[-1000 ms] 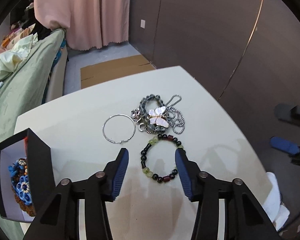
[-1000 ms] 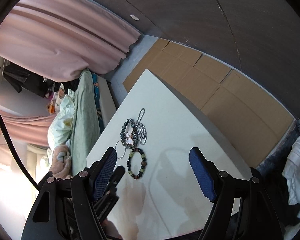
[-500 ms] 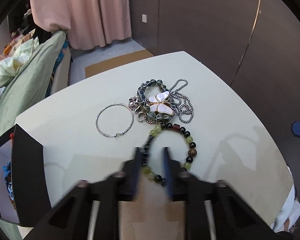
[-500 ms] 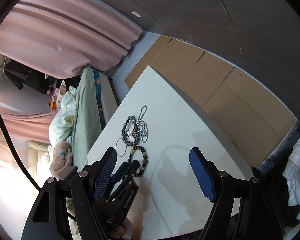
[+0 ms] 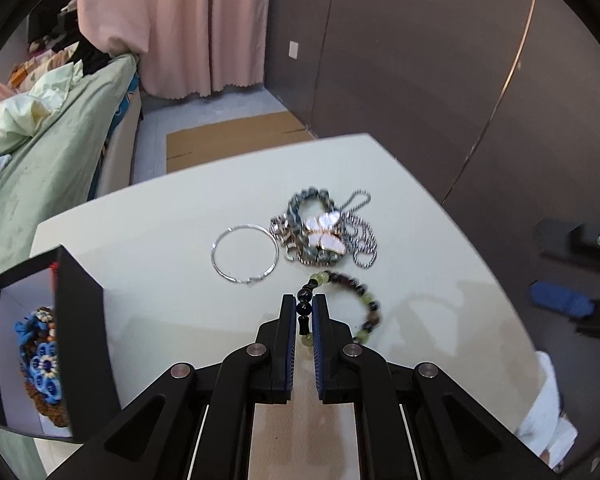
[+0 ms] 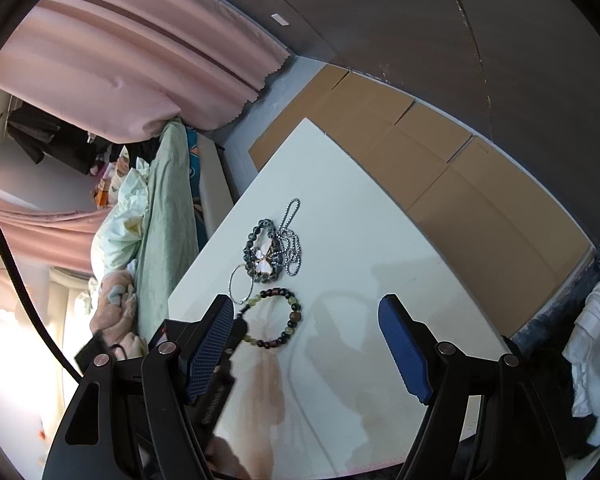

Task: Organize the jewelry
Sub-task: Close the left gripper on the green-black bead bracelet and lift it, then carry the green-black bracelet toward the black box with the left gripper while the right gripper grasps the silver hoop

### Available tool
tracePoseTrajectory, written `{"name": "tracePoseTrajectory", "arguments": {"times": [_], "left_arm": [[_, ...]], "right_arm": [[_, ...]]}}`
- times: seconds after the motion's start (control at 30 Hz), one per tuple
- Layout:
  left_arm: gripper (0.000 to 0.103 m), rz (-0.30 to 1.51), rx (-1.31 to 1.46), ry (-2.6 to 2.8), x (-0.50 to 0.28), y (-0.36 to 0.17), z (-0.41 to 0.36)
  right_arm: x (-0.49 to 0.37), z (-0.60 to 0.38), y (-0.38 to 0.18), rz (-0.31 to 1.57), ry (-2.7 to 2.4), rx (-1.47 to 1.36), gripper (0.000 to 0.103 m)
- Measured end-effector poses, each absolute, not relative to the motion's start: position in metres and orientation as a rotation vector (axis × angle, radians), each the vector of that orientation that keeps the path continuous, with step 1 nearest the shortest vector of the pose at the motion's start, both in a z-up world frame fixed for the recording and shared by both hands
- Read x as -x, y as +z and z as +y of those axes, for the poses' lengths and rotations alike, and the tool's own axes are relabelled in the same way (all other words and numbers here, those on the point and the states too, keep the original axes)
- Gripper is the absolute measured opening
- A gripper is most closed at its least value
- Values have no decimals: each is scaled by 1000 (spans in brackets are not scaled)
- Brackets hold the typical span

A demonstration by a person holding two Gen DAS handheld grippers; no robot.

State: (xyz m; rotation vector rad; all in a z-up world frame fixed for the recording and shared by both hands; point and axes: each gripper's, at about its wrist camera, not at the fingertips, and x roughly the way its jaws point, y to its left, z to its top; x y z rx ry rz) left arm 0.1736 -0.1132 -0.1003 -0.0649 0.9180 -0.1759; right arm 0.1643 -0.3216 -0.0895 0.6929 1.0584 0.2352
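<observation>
My left gripper [image 5: 304,308] is shut on the near left side of a beaded bracelet [image 5: 366,300] of green, black and brown beads lying on the white table [image 5: 160,248]. Beyond it lie a thin silver hoop [image 5: 245,253] and a pile with a butterfly piece [image 5: 325,234], a grey bead bracelet and a silver chain. My right gripper [image 6: 306,344] is open and empty, held above the table's near edge. In the right wrist view the beaded bracelet [image 6: 290,316] sits just beyond its left finger, with the left gripper [image 6: 239,322] at it.
A black open jewelry box [image 5: 72,332] with blue flower pieces inside stands at the table's left. A bed with green bedding [image 5: 48,152] lies left of the table. Cardboard [image 6: 440,152] covers the floor behind. White cloth [image 5: 544,420] lies off the right edge.
My left gripper went from wide open to shut on the beaded bracelet's left side, after moving forward onto it. The right gripper stayed open and nearly still.
</observation>
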Motion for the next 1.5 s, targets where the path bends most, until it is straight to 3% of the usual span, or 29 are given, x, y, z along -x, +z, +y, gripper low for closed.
{"name": "tracePoseTrajectory", "arguments": {"times": [0.37,0.9,1.1,1.23,1.5], "left_arm": [[8,836,185,-170,-158,-64,-79],[8,746,294,-135,-134,-30,-24],[8,727,334,-114,-128,-25,-2],[8,711,368,-97,-123,-21,15],[8,704,443,-61,-115,-19,51]], "right_arm": [[-169,-301,-91,1041,287,-698,74],[-184,-239,-106,1076,400,-673,46],[-195,-214,-119,1119,398,-644,44],[-204,-195,-127,1141,377,-588,36],[-219,-172,-135,1149,311,-487,36]]}}
